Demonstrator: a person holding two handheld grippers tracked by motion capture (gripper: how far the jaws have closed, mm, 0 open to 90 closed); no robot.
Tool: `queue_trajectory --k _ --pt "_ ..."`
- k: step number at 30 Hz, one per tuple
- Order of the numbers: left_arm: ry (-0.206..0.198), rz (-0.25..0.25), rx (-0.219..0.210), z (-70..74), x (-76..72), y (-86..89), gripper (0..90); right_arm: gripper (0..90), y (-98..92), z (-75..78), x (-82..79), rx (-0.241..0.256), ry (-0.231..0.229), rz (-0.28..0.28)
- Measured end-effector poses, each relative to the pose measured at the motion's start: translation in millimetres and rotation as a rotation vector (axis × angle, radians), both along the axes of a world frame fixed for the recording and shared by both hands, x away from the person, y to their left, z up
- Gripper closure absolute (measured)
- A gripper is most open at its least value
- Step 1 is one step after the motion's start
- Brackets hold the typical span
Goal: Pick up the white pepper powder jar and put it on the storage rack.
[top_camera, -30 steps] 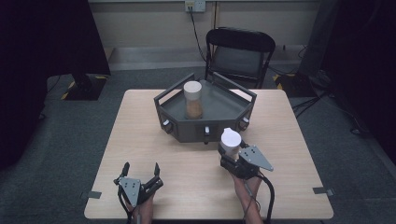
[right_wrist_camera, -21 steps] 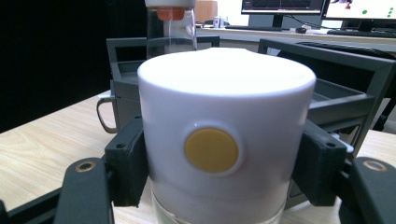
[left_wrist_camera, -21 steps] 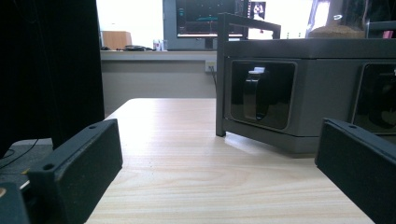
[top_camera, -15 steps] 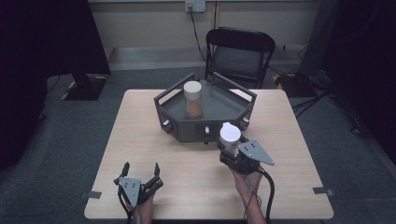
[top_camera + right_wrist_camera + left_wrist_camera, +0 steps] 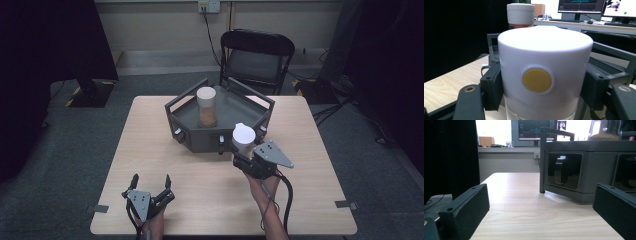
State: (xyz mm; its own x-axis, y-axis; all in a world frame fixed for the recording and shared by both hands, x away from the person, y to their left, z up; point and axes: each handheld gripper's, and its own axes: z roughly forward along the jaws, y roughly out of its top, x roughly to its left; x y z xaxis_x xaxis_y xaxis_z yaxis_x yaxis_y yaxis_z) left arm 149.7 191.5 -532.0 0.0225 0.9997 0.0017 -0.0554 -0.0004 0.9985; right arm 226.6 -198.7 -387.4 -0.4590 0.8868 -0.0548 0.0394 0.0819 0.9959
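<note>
My right gripper (image 5: 245,156) is shut on a white-lidded jar (image 5: 243,138), held up at the front right edge of the dark grey tray (image 5: 235,102). In the right gripper view the jar's white lid (image 5: 544,75) with a yellow dot sits clamped between both jaws. A second jar (image 5: 206,106) with a white lid and brown contents stands upright inside the tray, also seen behind (image 5: 521,15). My left gripper (image 5: 151,184) rests open near the table's front left, with nothing between its jaws. Its view faces the tray's side wall (image 5: 579,170).
The tray stands at the back middle of the wooden table (image 5: 150,140). A black folding chair (image 5: 256,57) is behind the table. Small knobs (image 5: 220,141) line the tray's front wall. Bare tabletop lies between the two grippers.
My right gripper has carried the jar a little forward and up toward the tray's front right edge. The left gripper has stayed put.
</note>
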Motion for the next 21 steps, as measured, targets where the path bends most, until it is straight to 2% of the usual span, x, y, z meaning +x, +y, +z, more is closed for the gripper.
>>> queue_trajectory --k 21 --pt "0.000 0.005 0.000 0.1 -0.2 -0.9 0.0 30.3 7.6 22.9 17.9 -0.002 -0.002 0.017"
